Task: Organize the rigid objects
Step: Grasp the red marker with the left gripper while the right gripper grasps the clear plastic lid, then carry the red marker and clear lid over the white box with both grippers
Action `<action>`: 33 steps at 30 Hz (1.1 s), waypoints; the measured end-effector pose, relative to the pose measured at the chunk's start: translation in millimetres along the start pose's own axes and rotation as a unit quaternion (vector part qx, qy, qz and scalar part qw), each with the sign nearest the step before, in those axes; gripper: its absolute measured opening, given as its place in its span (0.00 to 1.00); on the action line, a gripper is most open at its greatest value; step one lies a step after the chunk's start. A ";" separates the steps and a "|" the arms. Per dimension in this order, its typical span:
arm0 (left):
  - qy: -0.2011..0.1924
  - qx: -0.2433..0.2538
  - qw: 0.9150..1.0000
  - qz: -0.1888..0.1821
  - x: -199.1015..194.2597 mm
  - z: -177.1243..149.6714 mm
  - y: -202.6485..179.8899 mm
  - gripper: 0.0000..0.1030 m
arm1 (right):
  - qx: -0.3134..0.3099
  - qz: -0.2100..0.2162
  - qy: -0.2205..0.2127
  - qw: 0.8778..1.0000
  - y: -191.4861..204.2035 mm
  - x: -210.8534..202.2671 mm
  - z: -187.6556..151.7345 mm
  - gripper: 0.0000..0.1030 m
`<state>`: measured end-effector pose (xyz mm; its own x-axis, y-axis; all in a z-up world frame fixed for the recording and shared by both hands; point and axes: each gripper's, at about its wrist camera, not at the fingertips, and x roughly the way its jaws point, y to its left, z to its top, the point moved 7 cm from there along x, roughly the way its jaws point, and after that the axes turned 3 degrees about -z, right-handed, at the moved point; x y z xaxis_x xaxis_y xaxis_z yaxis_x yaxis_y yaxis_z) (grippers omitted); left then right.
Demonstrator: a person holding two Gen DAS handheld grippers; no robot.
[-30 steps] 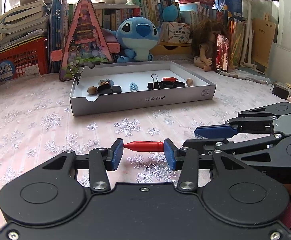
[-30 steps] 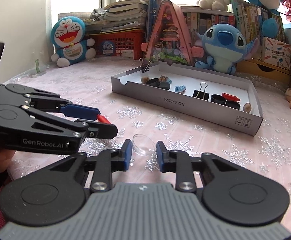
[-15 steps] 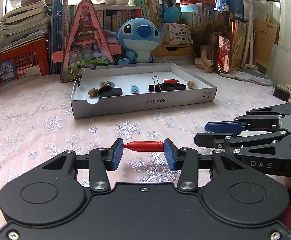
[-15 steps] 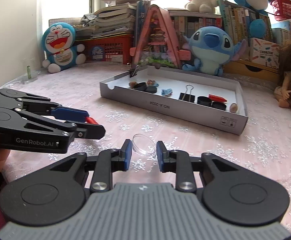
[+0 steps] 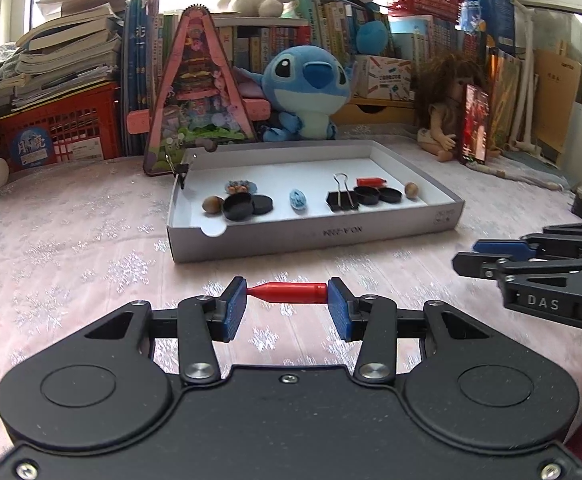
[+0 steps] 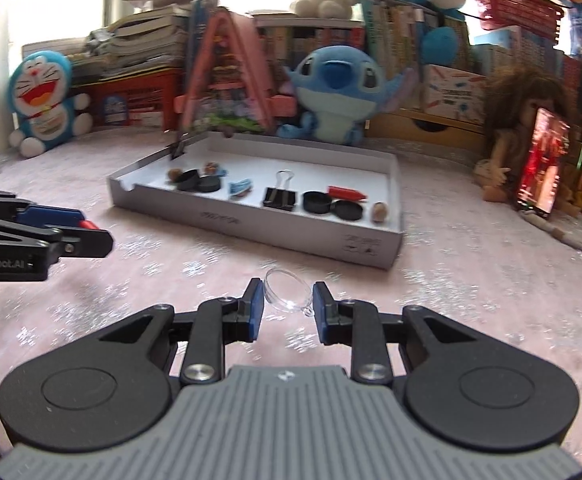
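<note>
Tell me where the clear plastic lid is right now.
In the right wrist view, the clear lid sits pinched between the right tongs, above the pink cloth, in front of the box.

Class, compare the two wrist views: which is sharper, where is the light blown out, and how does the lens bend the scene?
Left wrist view: sharp, the red bullet-shaped piece crisp; window behind the books overexposed. Right wrist view: motion-smeared, the white tray's print unreadable, the clear round lid faint against the cloth; window top left washed out. Both: fisheye curving, dark corners.

A red bullet-shaped piece (image 5: 287, 293) lies crosswise in the air, and a clear round lid (image 6: 287, 291) is tilted.
</note>
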<state>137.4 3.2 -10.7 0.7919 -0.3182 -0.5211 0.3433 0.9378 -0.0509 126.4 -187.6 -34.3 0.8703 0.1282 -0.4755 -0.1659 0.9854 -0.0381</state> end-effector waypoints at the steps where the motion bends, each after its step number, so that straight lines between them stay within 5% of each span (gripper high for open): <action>1: -0.001 -0.001 1.000 0.002 1.4 2.5 0.6 0.41 | 0.002 -0.002 -0.001 1.000 -2.3 0.4 1.8 0.30; 19: -0.013 -0.017 0.999 0.031 42.2 58.8 -1.2 0.41 | 0.032 -0.045 -0.017 0.998 -35.4 17.8 44.6 0.30; 33: 0.007 -0.049 0.999 0.023 84.7 83.2 18.4 0.41 | 0.082 -0.015 0.012 0.996 -48.9 49.8 70.2 0.30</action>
<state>252.7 -18.1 15.2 0.7985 -0.2741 -0.5360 0.2559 0.9604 -0.1099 210.4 -221.5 5.6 0.8622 0.0982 -0.4970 -0.0609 0.9940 0.0909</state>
